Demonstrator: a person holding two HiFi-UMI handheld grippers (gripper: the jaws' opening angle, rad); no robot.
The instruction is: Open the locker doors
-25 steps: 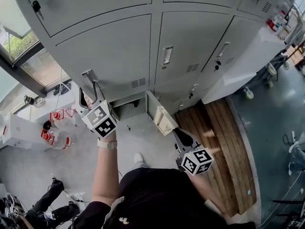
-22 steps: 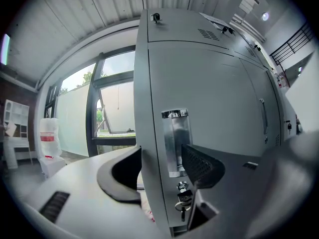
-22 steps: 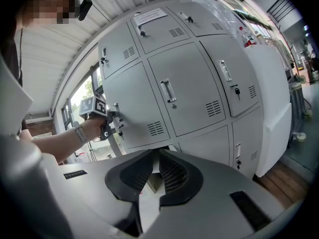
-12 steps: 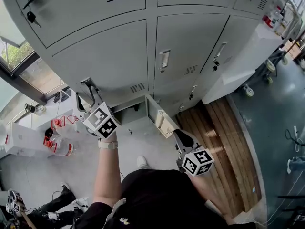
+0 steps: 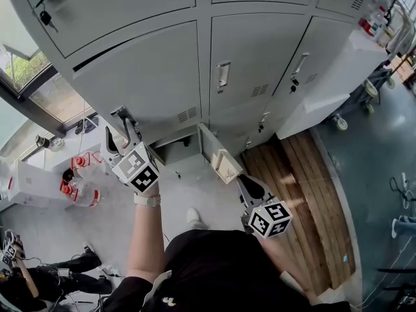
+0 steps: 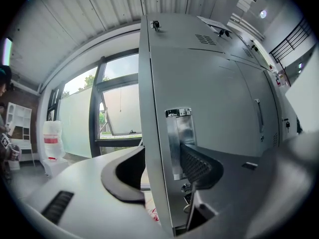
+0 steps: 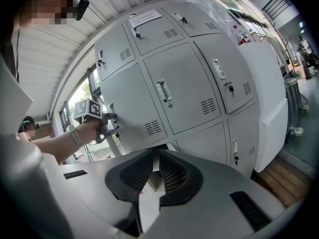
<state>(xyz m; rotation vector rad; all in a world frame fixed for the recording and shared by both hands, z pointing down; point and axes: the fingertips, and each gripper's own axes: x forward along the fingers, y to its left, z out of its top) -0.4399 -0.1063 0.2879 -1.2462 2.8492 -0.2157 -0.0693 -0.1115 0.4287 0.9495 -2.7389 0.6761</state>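
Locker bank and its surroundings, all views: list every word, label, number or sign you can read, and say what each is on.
No text can be read in any view.
Paper sheet on a top locker door: print too small to read.
Red label on the white container by the window: blurred.
Marker cubes: black square patterns only, no letters.

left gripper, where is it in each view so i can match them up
Head view: the left gripper is at centre left, fingers on the edge of a locker door.
Left gripper view: it fills the bottom, fingers either side of that door's edge.
Right gripper view: it is small at the left, on the same door.
Shared landmark: the next door's handle.
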